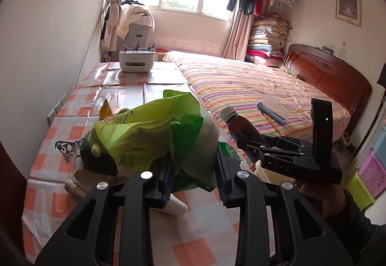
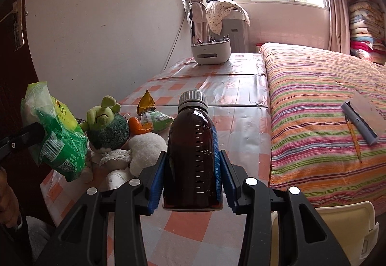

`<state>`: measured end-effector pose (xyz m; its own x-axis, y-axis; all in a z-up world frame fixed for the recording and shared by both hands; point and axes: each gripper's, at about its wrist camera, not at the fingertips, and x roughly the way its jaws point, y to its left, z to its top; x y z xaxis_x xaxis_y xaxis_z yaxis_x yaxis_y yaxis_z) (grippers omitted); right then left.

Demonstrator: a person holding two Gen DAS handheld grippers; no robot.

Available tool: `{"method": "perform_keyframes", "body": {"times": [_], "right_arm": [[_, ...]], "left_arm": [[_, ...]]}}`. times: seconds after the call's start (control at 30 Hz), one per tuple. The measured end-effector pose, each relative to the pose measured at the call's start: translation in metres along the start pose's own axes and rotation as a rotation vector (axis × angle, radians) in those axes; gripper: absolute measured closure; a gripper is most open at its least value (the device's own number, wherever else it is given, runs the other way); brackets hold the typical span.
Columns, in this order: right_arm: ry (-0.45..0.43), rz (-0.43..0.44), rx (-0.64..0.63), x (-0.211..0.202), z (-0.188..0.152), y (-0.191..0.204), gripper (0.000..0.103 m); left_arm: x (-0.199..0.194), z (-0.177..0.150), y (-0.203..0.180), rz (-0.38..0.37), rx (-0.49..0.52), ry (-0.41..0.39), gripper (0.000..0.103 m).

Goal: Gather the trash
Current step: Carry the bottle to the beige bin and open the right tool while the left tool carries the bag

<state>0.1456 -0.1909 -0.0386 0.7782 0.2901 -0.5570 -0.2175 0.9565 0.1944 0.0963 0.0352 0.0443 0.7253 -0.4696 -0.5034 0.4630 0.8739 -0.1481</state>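
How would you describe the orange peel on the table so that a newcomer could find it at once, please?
Start at the checked table beside the striped bed. Near its wall side lies a heap of soft toys; the orange peel lies just behind the white plush, right of the green plush. It is the only bright orange, curled scrap there.
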Motion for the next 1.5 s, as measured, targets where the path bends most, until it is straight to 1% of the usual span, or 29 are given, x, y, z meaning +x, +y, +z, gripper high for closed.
{"method": "perform_keyframes", "body": {"times": [0.17, 0.27, 0.5, 0.6, 0.77, 0.93, 1.07, 1.2, 1.5], "right_arm": [[-0.010, -0.041, 0.048, -0.014, -0.014, -0.012, 0.062], [-0.024, -0.067, 0.089, -0.027, -0.024, -0.022, 0.062], [-0.090, -0.142, 0.214, -0.065, -0.045, -0.053, 0.062], [-0.112, -0.176, 0.267, -0.079, -0.055, -0.067, 0.062], [-0.138, -0.225, 0.332, -0.094, -0.065, -0.083, 0.062], [-0.150, -0.304, 0.365, -0.105, -0.073, -0.090, 0.062], [-0.148, -0.347, 0.423, -0.111, -0.082, -0.099, 0.062], [-0.152, -0.356, 0.455, -0.116, -0.086, -0.104, 0.062], [-0.184, -0.376, 0.476, -0.126, -0.088, -0.107, 0.060]], "left_arm": [[0.003, 0.002, -0.034, -0.061, 0.040, 0.014, 0.074], [0.007, 0.004, -0.052, -0.098, 0.042, 0.022, 0.074], [0.014, 0.005, -0.100, -0.171, 0.056, 0.023, 0.074], [0.018, 0.004, -0.115, -0.186, 0.074, 0.024, 0.074], [0.027, 0.007, -0.125, -0.207, 0.074, 0.019, 0.074], [0.045, 0.004, -0.137, -0.224, 0.080, 0.057, 0.074], [0.057, -0.001, -0.147, -0.236, 0.091, 0.081, 0.074], [0.066, -0.005, -0.151, -0.243, 0.100, 0.096, 0.074], [0.086, -0.009, -0.158, -0.255, 0.106, 0.128, 0.073]]}}
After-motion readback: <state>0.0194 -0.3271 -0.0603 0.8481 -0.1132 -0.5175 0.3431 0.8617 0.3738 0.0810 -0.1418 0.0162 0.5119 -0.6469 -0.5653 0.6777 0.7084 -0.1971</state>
